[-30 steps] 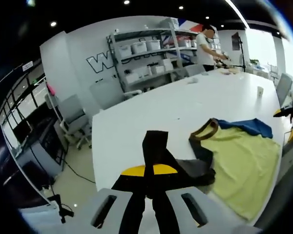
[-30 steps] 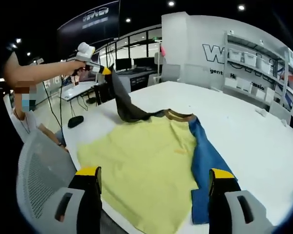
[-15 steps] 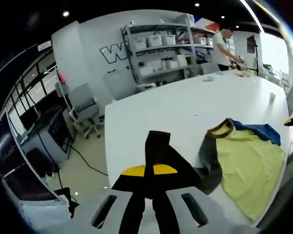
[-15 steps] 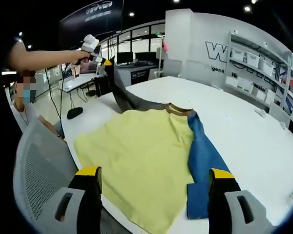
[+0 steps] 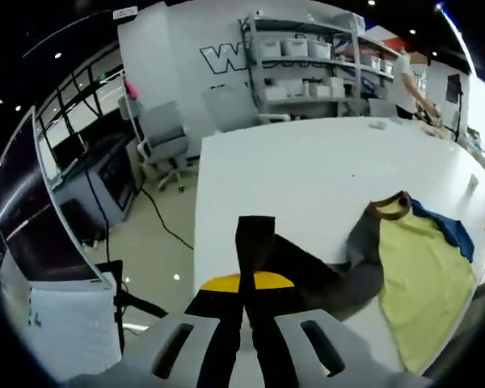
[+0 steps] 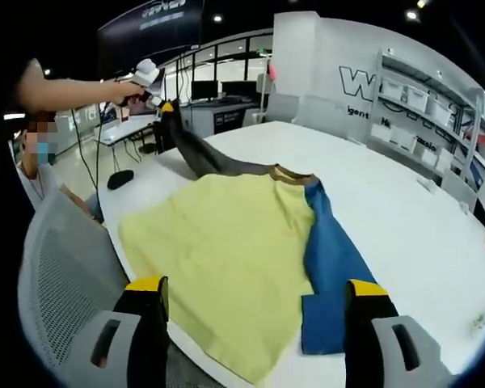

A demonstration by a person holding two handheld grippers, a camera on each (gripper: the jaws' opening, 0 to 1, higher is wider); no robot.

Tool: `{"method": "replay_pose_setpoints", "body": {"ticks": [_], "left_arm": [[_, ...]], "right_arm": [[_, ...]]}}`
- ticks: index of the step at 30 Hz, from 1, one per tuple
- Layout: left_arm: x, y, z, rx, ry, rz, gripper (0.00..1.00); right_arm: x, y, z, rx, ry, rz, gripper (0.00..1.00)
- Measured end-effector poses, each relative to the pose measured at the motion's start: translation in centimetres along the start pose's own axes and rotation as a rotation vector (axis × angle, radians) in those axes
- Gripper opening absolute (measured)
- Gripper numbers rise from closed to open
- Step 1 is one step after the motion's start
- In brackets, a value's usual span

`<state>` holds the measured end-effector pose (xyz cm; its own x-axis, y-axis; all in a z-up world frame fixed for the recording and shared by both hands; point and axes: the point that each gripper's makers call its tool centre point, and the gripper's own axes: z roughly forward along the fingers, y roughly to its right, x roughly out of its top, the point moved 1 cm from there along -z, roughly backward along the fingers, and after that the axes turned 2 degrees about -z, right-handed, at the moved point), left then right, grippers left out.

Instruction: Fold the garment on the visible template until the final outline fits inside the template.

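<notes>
A shirt with a yellow body (image 6: 226, 250), a blue sleeve (image 6: 327, 267), a brown collar (image 6: 287, 173) and a dark grey sleeve (image 6: 202, 153) lies on the white table (image 6: 404, 218). My left gripper (image 5: 246, 283) is shut on the end of the grey sleeve (image 5: 307, 275), drawn out taut past the table's edge; the yellow body (image 5: 424, 283) lies to the right. In the right gripper view the left gripper (image 6: 163, 103) sits at the far left, held out by a person's arm (image 6: 65, 89). My right gripper (image 6: 255, 323) is open, hovering at the shirt's hem, holding nothing.
A grey mesh chair (image 6: 56, 275) stands close at the table's near edge under my right gripper. Off the left corner are office chairs (image 5: 166, 137) and bare floor. Shelves with white bins (image 5: 307, 56) line the far wall, where a person (image 5: 408, 77) stands.
My left gripper has pulled the grey sleeve outward and lower, away from the shirt's body, so it now lies stretched out flatter. The right gripper stays open over the hem.
</notes>
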<state>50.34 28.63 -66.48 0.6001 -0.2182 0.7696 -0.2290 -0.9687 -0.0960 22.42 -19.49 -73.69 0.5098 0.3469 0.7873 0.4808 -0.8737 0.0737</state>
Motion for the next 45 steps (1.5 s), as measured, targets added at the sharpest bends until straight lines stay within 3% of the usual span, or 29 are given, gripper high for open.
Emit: {"method": "replay_pose_setpoints", "body": {"ticks": [9,16,30,45], "left_arm": [[-4.4,-0.3,-0.5,0.010,-0.059,-0.040,0.05],[-6.4,-0.1,-1.2,0.009,-0.065,-0.050,0.05],[-6.6,1.4,-1.9,-0.006,-0.063,-0.058,0.05],[-5.0,5.4,-2.4,-0.082,-0.065,-0.033,0.05]], "right_arm": [[-0.2,0.4,-0.2,-0.010,-0.004,0.003,0.89],[-0.3,0.4,-0.2,-0.012,-0.004,0.002,0.88],[-0.1,0.3,-0.1,-0.008,-0.004,-0.006,0.88],[-0.1,0.3,-0.2,-0.003,0.000,-0.007,0.88]]}}
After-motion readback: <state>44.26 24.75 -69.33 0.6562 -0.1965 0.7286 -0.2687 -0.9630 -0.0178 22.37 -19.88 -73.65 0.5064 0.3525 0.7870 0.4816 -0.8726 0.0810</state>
